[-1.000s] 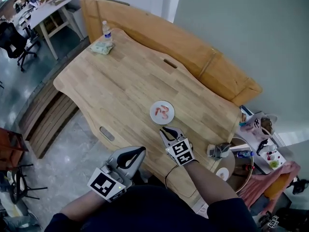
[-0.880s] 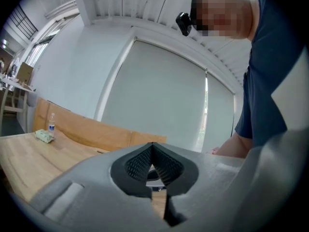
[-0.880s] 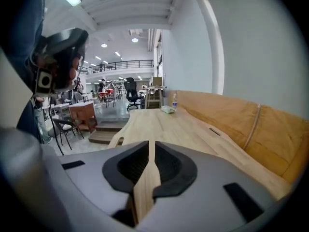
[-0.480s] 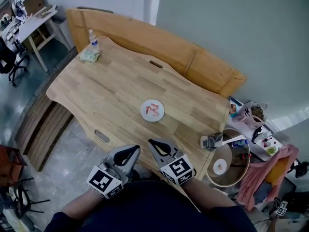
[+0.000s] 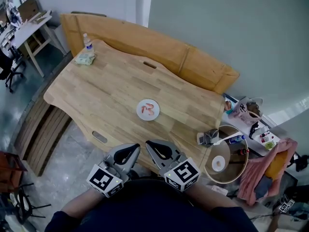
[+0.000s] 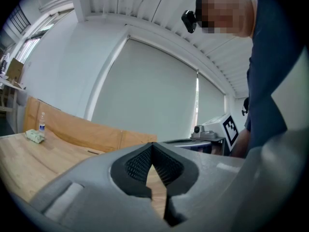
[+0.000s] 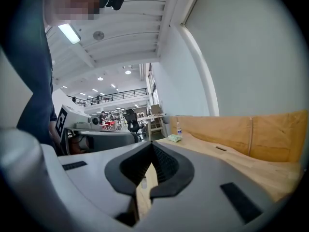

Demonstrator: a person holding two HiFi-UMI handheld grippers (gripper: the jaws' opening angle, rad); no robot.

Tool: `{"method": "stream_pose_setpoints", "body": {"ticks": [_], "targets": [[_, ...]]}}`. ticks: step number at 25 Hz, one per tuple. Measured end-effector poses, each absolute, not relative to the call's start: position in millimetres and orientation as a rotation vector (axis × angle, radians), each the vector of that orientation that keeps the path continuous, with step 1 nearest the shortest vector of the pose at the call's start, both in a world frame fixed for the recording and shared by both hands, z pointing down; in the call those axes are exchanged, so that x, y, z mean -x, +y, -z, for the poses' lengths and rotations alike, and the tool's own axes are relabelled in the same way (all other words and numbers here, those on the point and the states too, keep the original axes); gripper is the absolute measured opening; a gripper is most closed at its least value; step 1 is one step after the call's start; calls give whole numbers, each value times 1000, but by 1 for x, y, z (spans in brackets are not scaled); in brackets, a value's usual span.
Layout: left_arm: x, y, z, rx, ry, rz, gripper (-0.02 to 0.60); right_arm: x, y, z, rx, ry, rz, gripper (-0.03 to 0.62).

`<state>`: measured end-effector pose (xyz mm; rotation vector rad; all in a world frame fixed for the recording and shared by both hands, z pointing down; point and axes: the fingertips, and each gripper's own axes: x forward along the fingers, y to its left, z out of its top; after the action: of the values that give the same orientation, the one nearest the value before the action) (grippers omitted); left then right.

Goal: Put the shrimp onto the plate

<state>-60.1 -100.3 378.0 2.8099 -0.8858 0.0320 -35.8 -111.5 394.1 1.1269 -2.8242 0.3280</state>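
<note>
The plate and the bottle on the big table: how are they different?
The plate lies flat near the middle of the table; the bottle stands upright at a far corner. The plate is round and wide; the bottle is tall and thin. The plate has pink shrimp on it; the bottle has a green packet beside it. Both sit on the same wooden table.

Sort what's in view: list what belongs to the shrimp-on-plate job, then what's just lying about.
Job: shrimp, on the white plate; left gripper, right gripper, both shut and empty.
Lying about: water bottle, green packet at the far corner; grey object at the table's right edge.
</note>
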Motion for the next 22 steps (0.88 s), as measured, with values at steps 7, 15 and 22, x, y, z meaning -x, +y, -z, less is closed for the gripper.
{"method": "stream_pose_setpoints", "body": {"ticks": [7,15,22], "targets": [[59,-97,-376,-2806,-893,-22,3,41,-99,-378,-1123,-2871,-308,9],[53,-99,-377,-2800,-890,-25,3,40,-99,-377,-1092,-2879,-296,9],[55,-100,-377,-2799,-900,-25,3,41,-100,-378,-1100,-2887,-307,9]]}}
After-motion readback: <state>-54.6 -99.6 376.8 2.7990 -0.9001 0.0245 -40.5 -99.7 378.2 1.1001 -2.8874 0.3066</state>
